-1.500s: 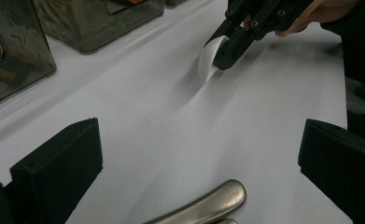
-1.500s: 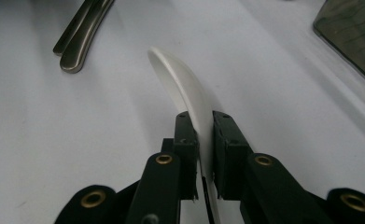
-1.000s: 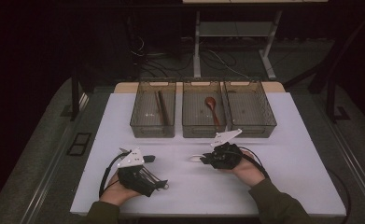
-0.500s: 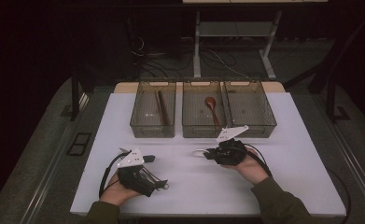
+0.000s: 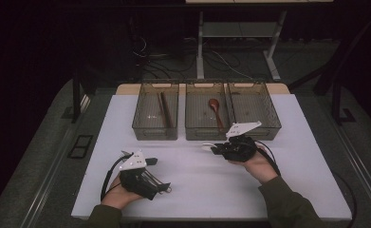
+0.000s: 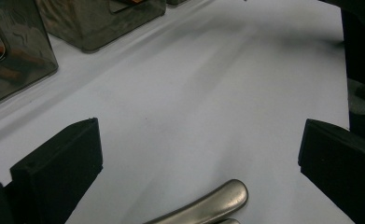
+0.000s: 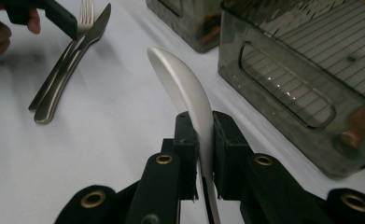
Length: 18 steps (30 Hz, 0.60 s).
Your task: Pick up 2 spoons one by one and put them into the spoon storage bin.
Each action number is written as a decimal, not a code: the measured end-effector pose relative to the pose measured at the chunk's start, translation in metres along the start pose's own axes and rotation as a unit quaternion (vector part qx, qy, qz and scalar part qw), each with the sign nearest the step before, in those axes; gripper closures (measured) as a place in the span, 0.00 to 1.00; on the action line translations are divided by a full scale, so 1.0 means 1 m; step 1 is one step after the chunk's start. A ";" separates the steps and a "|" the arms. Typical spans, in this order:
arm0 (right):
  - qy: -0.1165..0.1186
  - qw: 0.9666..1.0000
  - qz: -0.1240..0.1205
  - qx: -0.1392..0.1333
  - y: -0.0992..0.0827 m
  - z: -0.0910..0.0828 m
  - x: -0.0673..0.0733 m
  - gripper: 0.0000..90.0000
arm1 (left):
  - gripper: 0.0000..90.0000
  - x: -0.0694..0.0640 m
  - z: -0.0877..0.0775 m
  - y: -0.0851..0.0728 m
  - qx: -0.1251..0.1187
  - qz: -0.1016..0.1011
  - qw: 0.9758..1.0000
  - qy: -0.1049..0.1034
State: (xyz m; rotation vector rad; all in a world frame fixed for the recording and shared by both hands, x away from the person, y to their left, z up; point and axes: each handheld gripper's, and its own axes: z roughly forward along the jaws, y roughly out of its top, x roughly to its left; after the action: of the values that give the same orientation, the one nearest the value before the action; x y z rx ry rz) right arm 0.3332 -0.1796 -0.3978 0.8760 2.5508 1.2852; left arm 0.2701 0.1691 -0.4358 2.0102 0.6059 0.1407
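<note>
Right gripper (image 7: 201, 140): my jaws are clamped tight on a white spoon (image 7: 185, 93), pads pressing on both sides of its handle.
White spoon: its bowl sticks up and forward past my jaws, tilted, clear of the table; from the high view (image 5: 208, 147) it pokes out to the left of my right gripper (image 5: 219, 149).
Where it is: above the white table (image 5: 287, 156), just in front of the middle bin (image 5: 207, 130) and near the right bin (image 5: 268, 126).
Right hand (image 5: 252, 164): wrapped round the gripper body, sleeve coming in from the bottom edge.
Left gripper (image 5: 162, 186): my jaws stand wide apart with nothing pressed between them; it rests low on the table in front of the left bin (image 5: 155, 128).
Left gripper view: between my spread jaws lies the rounded end of a metal handle (image 6: 208, 203) on the table.
Fork (image 7: 68, 51) and knife (image 7: 80, 56): they lie side by side on the table, their far ends at my left gripper (image 7: 61, 18), well apart from the white spoon.
Left bin: holds a dark stick-like piece (image 5: 165, 109); I cannot tell what it is.
Middle bin: holds a brown wooden spoon (image 5: 215, 110), bowl at the far end.
Right bin: a see-through box with a ribbed floor (image 7: 320, 51).
</note>
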 end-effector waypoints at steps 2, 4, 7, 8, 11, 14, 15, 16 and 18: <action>-0.002 1.000 0.002 -0.002 0.001 -0.002 -0.001 0.90 | 0.00 0.000 0.000 0.000 0.002 0.001 1.000 0.000; -0.004 1.000 0.003 -0.006 0.003 -0.003 -0.003 0.90 | 0.00 0.000 0.000 0.000 0.002 0.001 1.000 0.000; -0.009 1.000 0.005 -0.013 0.007 -0.007 -0.006 0.90 | 0.00 0.000 0.000 0.000 0.002 0.000 1.000 0.000; -0.011 1.000 0.004 -0.016 0.008 -0.008 -0.007 0.90 | 0.00 0.000 0.000 0.000 0.002 0.000 1.000 0.000; -0.016 0.999 0.011 -0.025 0.014 -0.011 -0.011 0.90 | 0.00 0.000 0.000 0.000 0.002 0.001 1.000 0.000; -0.022 0.999 0.015 -0.035 0.021 -0.013 -0.016 0.90 | 0.00 0.000 0.000 0.000 0.002 0.000 1.000 0.000; -0.025 0.999 0.017 -0.037 0.023 -0.013 -0.018 0.90 | 0.00 0.000 0.000 0.000 0.001 0.000 1.000 0.000; -0.027 0.999 0.017 -0.039 0.026 -0.013 -0.019 0.90 | 0.00 0.000 0.000 0.000 0.001 0.000 1.000 0.000; -0.033 0.998 0.019 -0.041 0.032 -0.013 -0.022 0.90 | 0.00 0.000 0.000 0.000 0.001 0.000 1.000 0.000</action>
State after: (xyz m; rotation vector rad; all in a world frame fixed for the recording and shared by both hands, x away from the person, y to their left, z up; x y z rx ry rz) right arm 0.3603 -0.1863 -0.3671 0.9388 2.4234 1.3379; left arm 0.2698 0.1692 -0.4354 2.0113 0.6067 0.1396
